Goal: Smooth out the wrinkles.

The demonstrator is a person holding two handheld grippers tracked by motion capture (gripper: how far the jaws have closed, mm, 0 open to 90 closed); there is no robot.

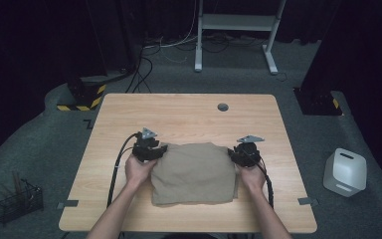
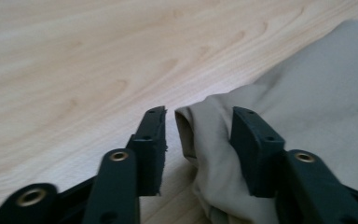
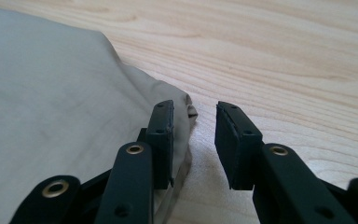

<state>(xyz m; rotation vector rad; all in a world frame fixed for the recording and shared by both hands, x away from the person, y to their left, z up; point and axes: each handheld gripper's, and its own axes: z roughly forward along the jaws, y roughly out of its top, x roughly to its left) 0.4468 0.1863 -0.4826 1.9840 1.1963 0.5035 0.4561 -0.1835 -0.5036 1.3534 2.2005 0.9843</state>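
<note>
On the wooden table (image 1: 189, 112), both grippers' fingers stand released at the folded cloth's (image 1: 194, 174) far corners.

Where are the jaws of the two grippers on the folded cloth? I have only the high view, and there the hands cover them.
Observer: The left gripper stands open at the far left corner of the beige cloth. The corner fold lies between its jaws, and the pads do not press it.
Operator: And the right one?
Observer: The right gripper is open too. One jaw lies against the edge of the cloth at the far right corner, and the other stands over the bare table.
Operator: Is the cloth lifted anywhere?
Observer: No. In both gripper views the corners rest on the wood, a little bunched at the fold.
</note>
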